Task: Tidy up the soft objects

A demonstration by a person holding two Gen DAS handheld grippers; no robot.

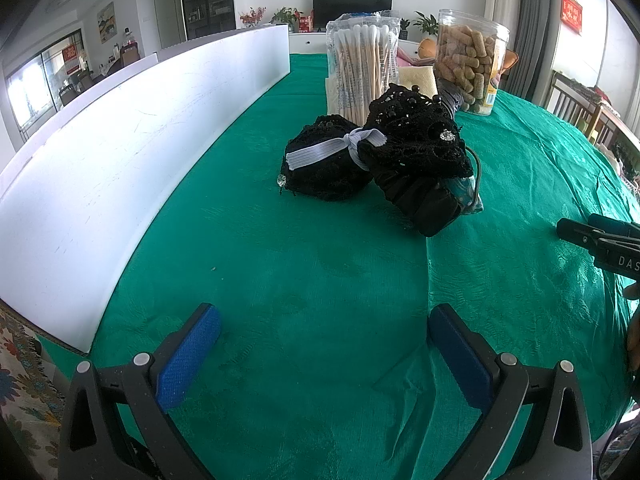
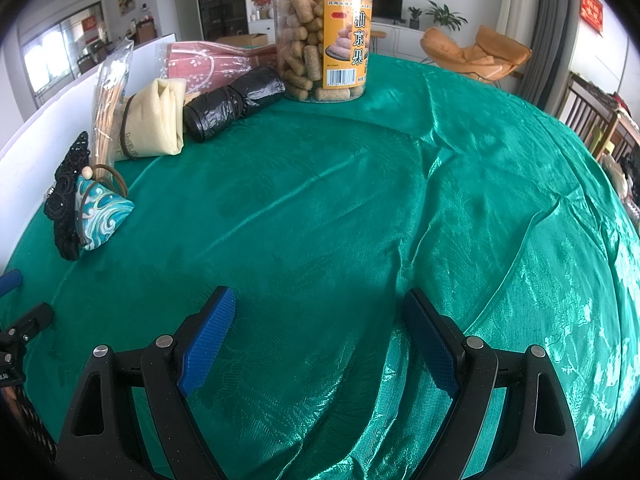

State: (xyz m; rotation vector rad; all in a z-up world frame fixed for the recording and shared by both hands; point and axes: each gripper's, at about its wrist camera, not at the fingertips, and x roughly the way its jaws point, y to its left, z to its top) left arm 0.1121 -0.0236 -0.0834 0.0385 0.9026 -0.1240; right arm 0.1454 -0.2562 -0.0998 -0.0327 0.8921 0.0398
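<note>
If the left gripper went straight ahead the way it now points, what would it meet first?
Most likely the black lace bundle tied with a white elastic band; only bare green tablecloth lies before it. The left gripper is open, though depth is uncertain.

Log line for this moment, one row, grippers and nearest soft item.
left gripper: open, empty | right gripper: open, empty | black lace bundle: on green tablecloth, ahead of left gripper, untouched | snack jar: upright, far side

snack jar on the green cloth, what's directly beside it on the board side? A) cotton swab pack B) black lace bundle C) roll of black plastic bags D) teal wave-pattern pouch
C: in the right wrist view the roll of black plastic bags lies right at the base of the snack jar; the other items sit further along toward the white board.
</note>
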